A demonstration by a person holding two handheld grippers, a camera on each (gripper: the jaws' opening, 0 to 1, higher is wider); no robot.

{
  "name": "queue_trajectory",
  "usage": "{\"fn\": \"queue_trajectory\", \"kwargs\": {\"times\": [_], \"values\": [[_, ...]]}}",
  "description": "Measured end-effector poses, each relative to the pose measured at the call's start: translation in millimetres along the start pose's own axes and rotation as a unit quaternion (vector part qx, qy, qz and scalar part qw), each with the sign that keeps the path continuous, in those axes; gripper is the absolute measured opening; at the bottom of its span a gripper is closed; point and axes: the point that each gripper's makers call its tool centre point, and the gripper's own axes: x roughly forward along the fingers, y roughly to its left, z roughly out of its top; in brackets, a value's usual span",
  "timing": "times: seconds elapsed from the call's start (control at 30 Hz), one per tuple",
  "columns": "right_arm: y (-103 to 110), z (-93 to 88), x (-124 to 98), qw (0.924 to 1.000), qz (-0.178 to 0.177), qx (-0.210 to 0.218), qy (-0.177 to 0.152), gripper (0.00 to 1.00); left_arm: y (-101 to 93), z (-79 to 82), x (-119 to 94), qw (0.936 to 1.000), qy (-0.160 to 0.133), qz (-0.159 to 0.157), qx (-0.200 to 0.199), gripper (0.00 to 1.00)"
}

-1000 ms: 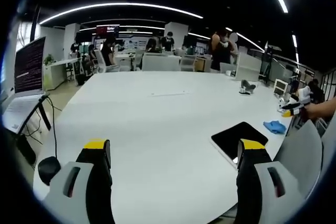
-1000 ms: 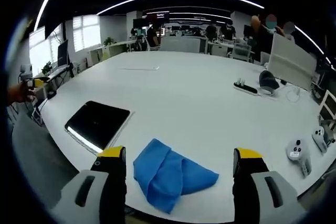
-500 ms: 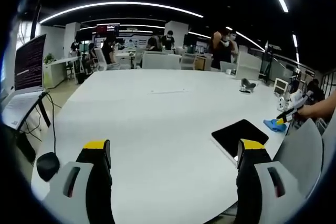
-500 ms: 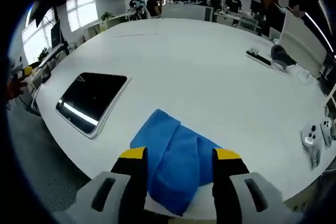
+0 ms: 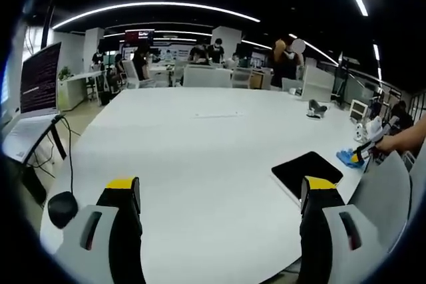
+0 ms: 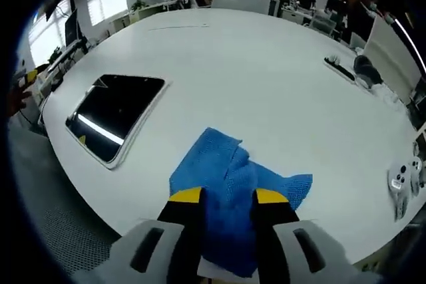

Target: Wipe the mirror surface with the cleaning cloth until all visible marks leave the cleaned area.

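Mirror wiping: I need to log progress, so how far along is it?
Nothing looks wiped yet. In hand: the right gripper has its jaws closed onto the blue cleaning cloth, which lies bunched on the white table beside the mirror, apart from it. The left gripper hangs open over the table. Left: carrying the cloth to the mirror and wiping all of it.

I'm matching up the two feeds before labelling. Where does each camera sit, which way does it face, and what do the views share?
Left gripper view: rides the left gripper, facing across the white table toward the mirror; its fingers stand apart.
Right gripper view: rides the right gripper, looking down at the blue cloth pinched between its fingers.
Shared: table, mirror, cloth; the right gripper also shows at the left view's right edge.
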Motion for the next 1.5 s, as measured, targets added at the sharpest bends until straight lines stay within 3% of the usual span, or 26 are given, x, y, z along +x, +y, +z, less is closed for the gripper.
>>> {"fn": "queue_trajectory", "kwargs": {"times": [0.1, 0.17, 0.43, 0.53, 0.73, 0.83, 1.1, 1.37, 1.5], "values": [[8, 4.0, 3, 0.9999, 0.007, -0.006, 0.005, 0.06, -0.8, 0.7, 0, 1.0, -0.003, 0.0, -0.005, 0.99], [8, 6.3, 4, 0.9999, 0.005, -0.005, 0.01, 0.03, -2.0, 1.3, 0, 1.0, -0.004, -0.002, -0.002, 0.99], [8, 5.6, 6, 0.9995, 0.017, 0.026, 0.008, 0.02, 2.5, 4.6, -9, 0.9999, -0.01, 0.004, -0.003, 0.99], [9, 5.7, 6, 0.9997, 0.01, 0.019, 0.008, 0.02, -0.6, 6.5, -12, 0.9999, -0.009, 0.005, -0.005, 0.99], [6, 6.2, 5, 0.9991, 0.011, 0.039, 0.01, 0.0, -2.6, 2.8, -9, 1.0, 0.001, 0.0, 0.008, 0.99], [5, 10.6, 1, 0.9988, 0.015, 0.046, 0.013, 0.0, -5.2, 7.6, -8, 0.9999, -0.008, -0.004, 0.009, 0.99], [-3, 38.7, -7, 0.998, 0.011, 0.062, -0.003, 0.0, -2.5, 2.8, 0, 0.9994, 0.005, -0.021, 0.027, 0.99], [8, 72.2, -11, 0.996, 0.022, 0.086, -0.012, 0.0, -2.8, -1.1, 3, 0.9983, 0.016, -0.038, 0.041, 0.99], [19, 89.1, -7, 0.9955, 0.031, 0.088, -0.018, 0.0, 4.3, -4.7, 5, 0.9995, 0.013, -0.026, 0.014, 0.99]]}}
